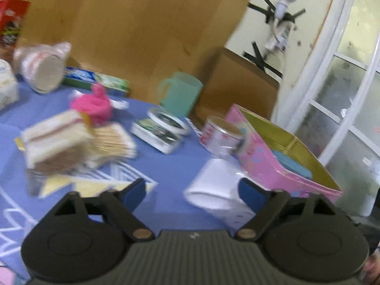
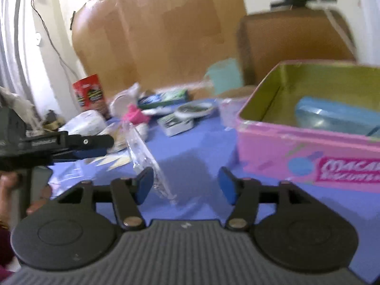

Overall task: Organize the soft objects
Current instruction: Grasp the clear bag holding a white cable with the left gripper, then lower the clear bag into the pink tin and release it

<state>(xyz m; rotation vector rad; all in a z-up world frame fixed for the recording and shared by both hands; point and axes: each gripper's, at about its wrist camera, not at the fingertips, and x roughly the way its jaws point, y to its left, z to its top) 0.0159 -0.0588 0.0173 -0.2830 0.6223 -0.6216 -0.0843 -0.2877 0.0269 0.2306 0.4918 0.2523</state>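
Observation:
A pink tin box [image 1: 280,166] [image 2: 308,152] stands open on the blue tablecloth, with a blue sponge-like block [image 1: 292,163] [image 2: 337,116] inside. A pink soft toy [image 1: 93,104] [image 2: 135,116] lies further back among clutter. My left gripper [image 1: 192,192] is open; a white paper cup [image 1: 213,185] lies on its side just before its right finger. My right gripper [image 2: 185,187] is open above the cloth, with a clear plastic wrapper [image 2: 144,152] by its left finger. The left gripper also shows at the left of the right wrist view [image 2: 92,146].
A stack of sponges or cloths [image 1: 61,140], a small tin can [image 1: 220,137], a round tape tin on a box [image 1: 163,128], a teal mug [image 1: 180,92], a toothpaste box [image 1: 97,79], a red snack can [image 2: 90,95] and cardboard boxes [image 1: 142,28] crowd the table.

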